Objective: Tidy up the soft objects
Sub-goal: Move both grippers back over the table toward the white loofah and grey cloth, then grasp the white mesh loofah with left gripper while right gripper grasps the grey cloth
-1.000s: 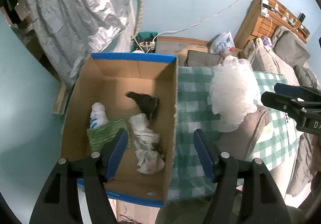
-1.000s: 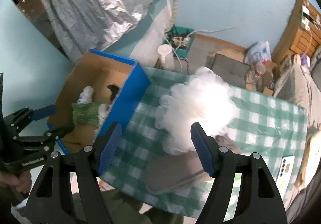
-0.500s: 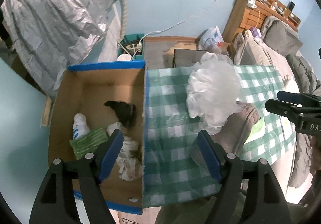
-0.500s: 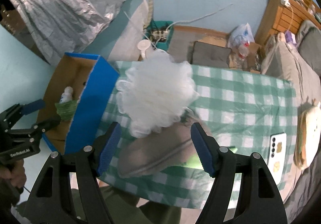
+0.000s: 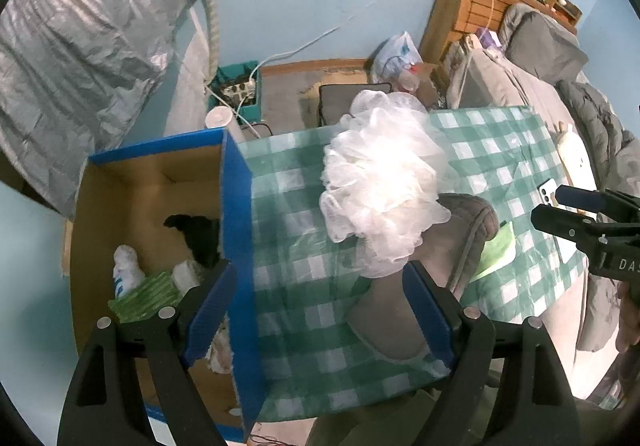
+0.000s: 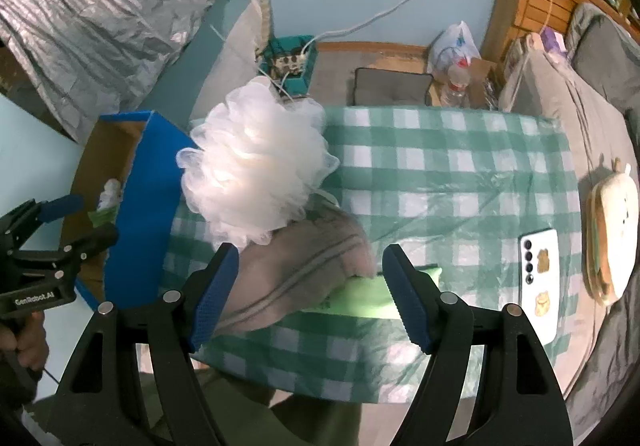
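A white mesh bath puff (image 5: pixel 380 182) (image 6: pixel 256 166) rests on a grey slipper (image 5: pixel 404 310) (image 6: pixel 296 278) on the green checked tablecloth (image 5: pixel 304 278) (image 6: pixel 440 174). A light green flat item (image 6: pixel 360 296) (image 5: pixel 496 252) pokes out from under the slipper. To the left stands a blue-edged cardboard box (image 5: pixel 236 206) (image 6: pixel 148 190) holding a black item (image 5: pixel 196 234), a green cloth (image 5: pixel 148 296) and white socks (image 5: pixel 126 266). My left gripper (image 5: pixel 320 310), jaws opening and empty, hovers over the cloth between box and slipper. My right gripper (image 6: pixel 310 294) is open above the slipper, not touching it.
A white phone (image 6: pixel 538 278) and a cream plush toy (image 6: pixel 612 234) lie at the table's right end. Behind the table are a power strip bin (image 6: pixel 290 60), a dark cushion (image 6: pixel 390 88), a plastic bag (image 6: pixel 456 46) and a grey sofa (image 6: pixel 592 58).
Both grippers have shifted right, away from the box and over the table. The left jaws have widened. The puff and slipper now sit nearer the right gripper's jaws.
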Tool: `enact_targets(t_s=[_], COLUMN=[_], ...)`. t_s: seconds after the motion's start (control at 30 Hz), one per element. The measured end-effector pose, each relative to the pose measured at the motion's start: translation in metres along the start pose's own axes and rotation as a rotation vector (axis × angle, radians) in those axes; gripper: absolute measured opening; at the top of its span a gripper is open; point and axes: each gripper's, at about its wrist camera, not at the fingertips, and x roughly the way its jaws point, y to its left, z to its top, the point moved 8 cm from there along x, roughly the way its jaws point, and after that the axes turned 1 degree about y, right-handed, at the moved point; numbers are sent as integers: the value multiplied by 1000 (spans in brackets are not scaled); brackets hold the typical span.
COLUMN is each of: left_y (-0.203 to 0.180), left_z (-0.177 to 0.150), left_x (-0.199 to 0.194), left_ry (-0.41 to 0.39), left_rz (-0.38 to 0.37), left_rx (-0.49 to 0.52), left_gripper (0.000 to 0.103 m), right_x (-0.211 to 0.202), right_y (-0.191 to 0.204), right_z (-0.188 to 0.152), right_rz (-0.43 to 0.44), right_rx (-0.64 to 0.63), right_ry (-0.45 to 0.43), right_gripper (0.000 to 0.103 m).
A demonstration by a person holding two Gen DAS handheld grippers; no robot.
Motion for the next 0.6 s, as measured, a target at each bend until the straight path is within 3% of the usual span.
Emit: enact_targets(t_s=[0.33,0.6], left_y=[-29,-49], left_z=[18,34], left_x=[21,46], left_ry=[26,68], left_rz=[-17,-101], left_rx=[86,75], left_gripper=[86,90], right_x=[8,15], right_y=[-23,-37], right_z=[-4,-7], right_rz=[-6,-13], right_rx=[41,71], right_ry=[9,20], right_gripper=[75,75])
